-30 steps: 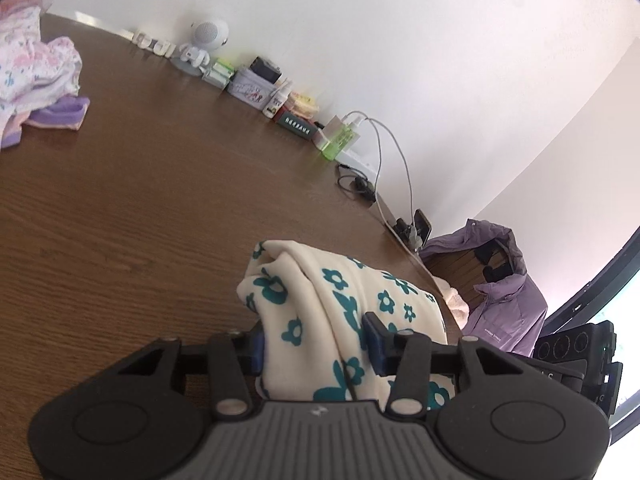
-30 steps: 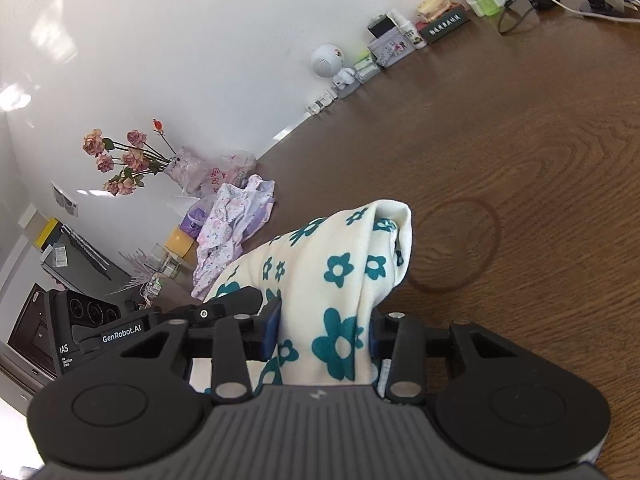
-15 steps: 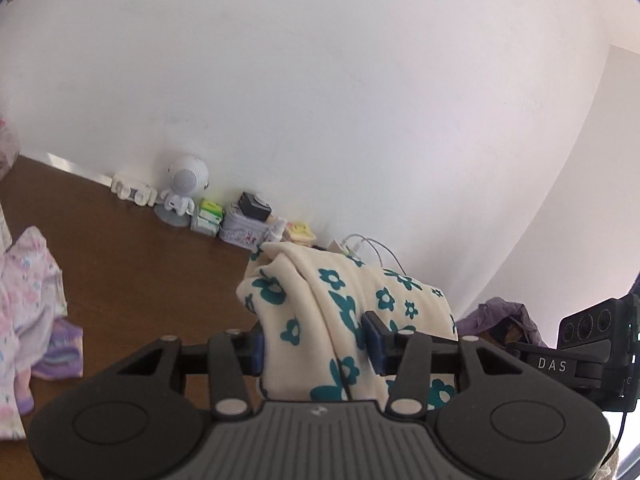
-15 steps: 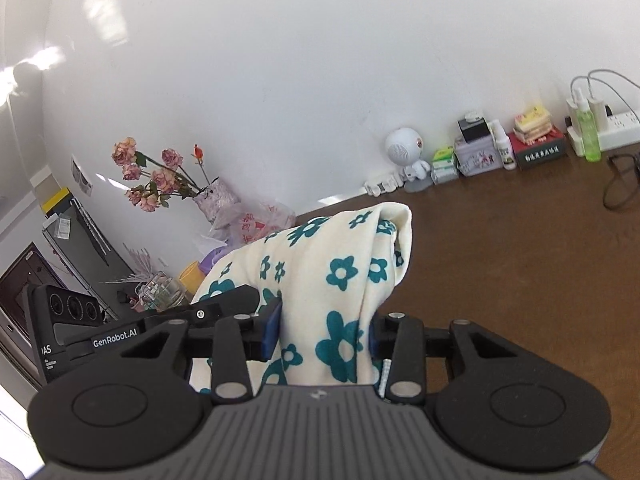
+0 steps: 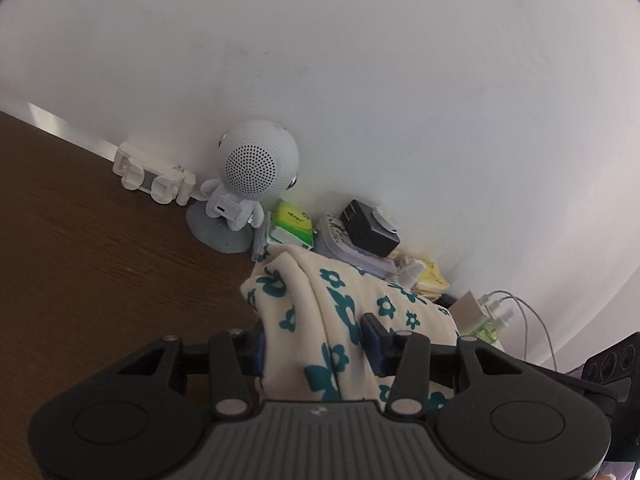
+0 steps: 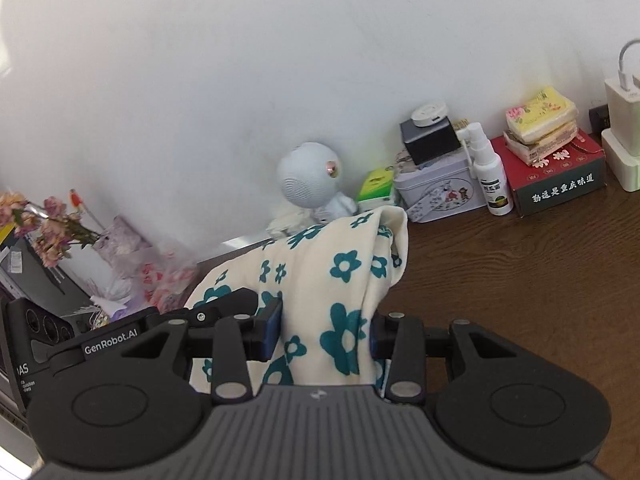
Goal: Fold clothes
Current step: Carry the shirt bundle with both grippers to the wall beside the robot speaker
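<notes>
The cloth [image 6: 340, 280] hides the robot toy's [image 6: 312, 184] legs. The charger [image 6: 624, 92] is cut off at the edge.

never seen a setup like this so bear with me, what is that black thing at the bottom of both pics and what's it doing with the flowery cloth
There is no robot here. A person holds a pair of hand-held tongs in each hand, and each pair carries a wide-angle camera looking forward along its two fingers. That is why a black body fills the bottom of both pictures.

One picture looks out from the left tongs, the other from the right tongs. Each pair is shut on a bunched part of the same cream cloth with teal flowers, a garment being folded.

Beyond it lies a brown wooden table against a white wall. Along the wall stand a small white robot-shaped speaker, a decorated tin, a white spray bottle and a red and green box. The right view also shows dried flowers off to the side.
</notes>
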Tool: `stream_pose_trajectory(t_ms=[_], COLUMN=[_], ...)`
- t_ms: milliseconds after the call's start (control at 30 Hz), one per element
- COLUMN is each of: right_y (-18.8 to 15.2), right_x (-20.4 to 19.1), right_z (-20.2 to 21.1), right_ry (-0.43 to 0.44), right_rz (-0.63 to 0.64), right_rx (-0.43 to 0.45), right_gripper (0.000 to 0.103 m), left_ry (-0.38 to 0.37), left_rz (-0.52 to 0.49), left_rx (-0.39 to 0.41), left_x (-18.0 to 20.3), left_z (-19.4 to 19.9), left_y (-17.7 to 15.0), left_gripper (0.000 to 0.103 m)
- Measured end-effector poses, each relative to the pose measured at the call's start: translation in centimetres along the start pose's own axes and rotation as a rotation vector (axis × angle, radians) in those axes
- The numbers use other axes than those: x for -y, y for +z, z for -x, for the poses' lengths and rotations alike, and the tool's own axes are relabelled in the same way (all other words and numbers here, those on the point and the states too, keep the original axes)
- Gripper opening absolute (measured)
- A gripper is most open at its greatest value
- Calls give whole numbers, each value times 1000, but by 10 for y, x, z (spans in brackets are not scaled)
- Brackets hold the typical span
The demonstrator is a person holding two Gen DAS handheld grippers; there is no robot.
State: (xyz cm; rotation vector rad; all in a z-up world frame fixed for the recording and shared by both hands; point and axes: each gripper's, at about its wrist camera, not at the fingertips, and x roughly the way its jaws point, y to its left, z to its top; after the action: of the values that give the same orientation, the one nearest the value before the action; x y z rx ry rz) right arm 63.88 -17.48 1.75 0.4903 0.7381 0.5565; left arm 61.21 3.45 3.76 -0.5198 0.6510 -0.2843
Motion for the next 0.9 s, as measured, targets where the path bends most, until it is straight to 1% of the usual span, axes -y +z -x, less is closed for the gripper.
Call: stream_pose_trajectory(t_ms=[33, 167, 233, 300, 333, 400, 467, 500, 533, 567, 600, 633, 667, 700, 733, 800, 867, 900], right_y=[5, 19, 19, 17, 16, 15, 13, 14, 15, 15, 16, 17, 18, 19, 19, 18, 10, 9], right_x=[9, 39, 44, 48, 50, 54, 58, 55, 50, 44, 38, 32, 25, 19, 15, 8, 10, 11], right_z=[-11, -50, -49, -46, -44, -41, -38, -30, -22, -17, -12, -10, -14, -19, -30, -56, -72, -72], right_ry=[-11, -35, -50, -66, -74, -90, -106, -113, -113, -113, -113, -98, -86, -77, -105, -182, -223, -221], right_rz=[-8, -37, -45, -52, -55, -62, -69, -44, -17, 2, 18, 37, 52, 65, 82, 119, 134, 125], right_rx=[0, -3, 9, 23, 30, 44, 58, 78, 102, 134, 170, 194, 195, 190, 166, 106, 96, 103], right_gripper=[39, 38, 40, 56, 57, 58, 58, 58, 58, 57, 46, 38, 26, 24, 24, 19, 16, 16], left_ry=[4, 34, 49, 65, 65, 82, 104, 110, 98, 90, 81, 87, 112, 148, 185, 218, 252, 268], left_rz=[1, 27, 39, 52, 60, 31, -79, -143, -187, -213, -239, -268, -299, -306, -312, -343, -375, -390], left_rx=[-6, -11, -13, -15, -17, 6, 83, 124, 141, 132, 123, 103, 81, 58, 35, 46, 58, 64], left_x=[-4, -14, -19, -25, -25, -21, -9, -1, 7, 15, 22, 29, 34, 36, 37, 38, 40, 41], left_z=[-18, -49, -65, -81, -78, -62, -41, -30, -25, -24, -24, -30, -37, -47, -57, -61, -65, -66], left_y=[4, 6, 7, 9, 10, 18, 22, 24, 25, 26, 26, 23, 19, 14, 10, 1, -7, -11], left_gripper=[43, 43, 47, 56, 58, 57, 56, 48, 43, 32, 20, 14, 7, 7, 7, 8, 10, 9])
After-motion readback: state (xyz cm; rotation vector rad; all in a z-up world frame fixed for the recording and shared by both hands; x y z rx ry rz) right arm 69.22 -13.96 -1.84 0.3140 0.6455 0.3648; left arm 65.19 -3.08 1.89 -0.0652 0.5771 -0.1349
